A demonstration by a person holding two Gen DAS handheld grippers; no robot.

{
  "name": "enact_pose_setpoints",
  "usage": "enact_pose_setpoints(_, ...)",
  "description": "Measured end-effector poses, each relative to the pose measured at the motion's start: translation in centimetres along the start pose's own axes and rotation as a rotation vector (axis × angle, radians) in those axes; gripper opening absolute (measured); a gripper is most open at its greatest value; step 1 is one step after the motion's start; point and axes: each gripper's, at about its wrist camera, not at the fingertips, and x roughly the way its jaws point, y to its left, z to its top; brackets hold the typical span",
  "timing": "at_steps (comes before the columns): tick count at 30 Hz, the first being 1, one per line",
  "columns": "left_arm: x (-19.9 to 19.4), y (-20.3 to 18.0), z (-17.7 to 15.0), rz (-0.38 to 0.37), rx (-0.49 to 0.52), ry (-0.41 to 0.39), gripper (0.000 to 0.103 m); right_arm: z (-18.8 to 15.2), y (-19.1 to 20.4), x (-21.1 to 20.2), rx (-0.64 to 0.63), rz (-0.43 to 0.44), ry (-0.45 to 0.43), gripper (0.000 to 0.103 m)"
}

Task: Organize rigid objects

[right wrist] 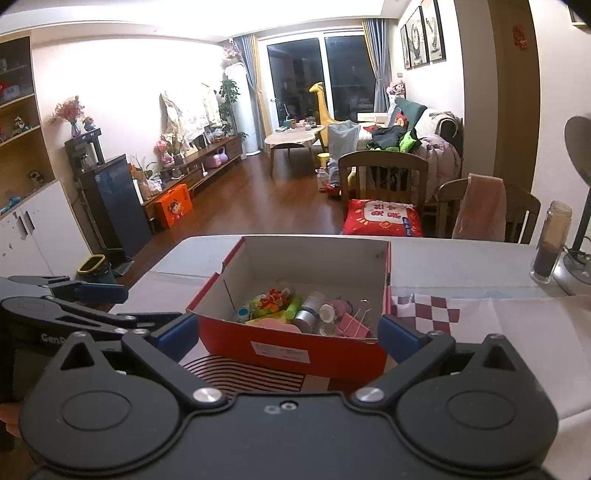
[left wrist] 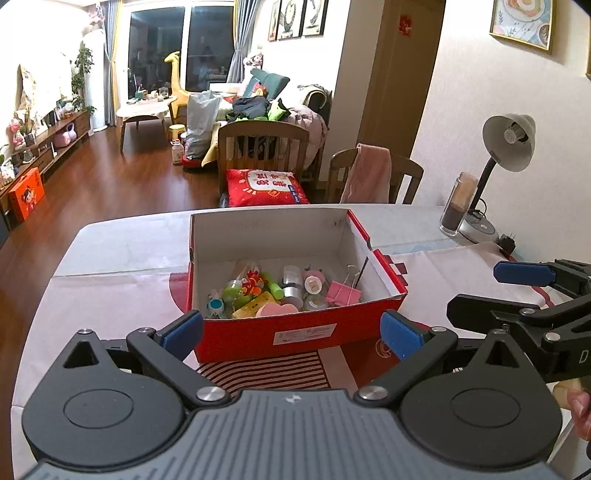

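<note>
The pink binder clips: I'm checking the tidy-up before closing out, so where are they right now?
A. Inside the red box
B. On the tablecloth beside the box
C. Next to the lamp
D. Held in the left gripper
A: the pink binder clips lie inside the red box, among the other small items, at its right side.

Warm indoor light, sharp focus, heavy fisheye bending.
Blown-out glare on white ceiling [right wrist: 184, 18]; black night behind glass doors [left wrist: 181, 48]; dark vignetted corners.
</note>
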Motion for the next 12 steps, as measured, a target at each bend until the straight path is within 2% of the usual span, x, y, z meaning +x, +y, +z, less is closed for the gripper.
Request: enact_pose_setpoints(12, -1.09, 0.2, 0.03, 0.012, -0.009, -0.014, 0.103, -0.32, -0.13, -0.77, -0.005, -0.03, 0.02, 0.103)
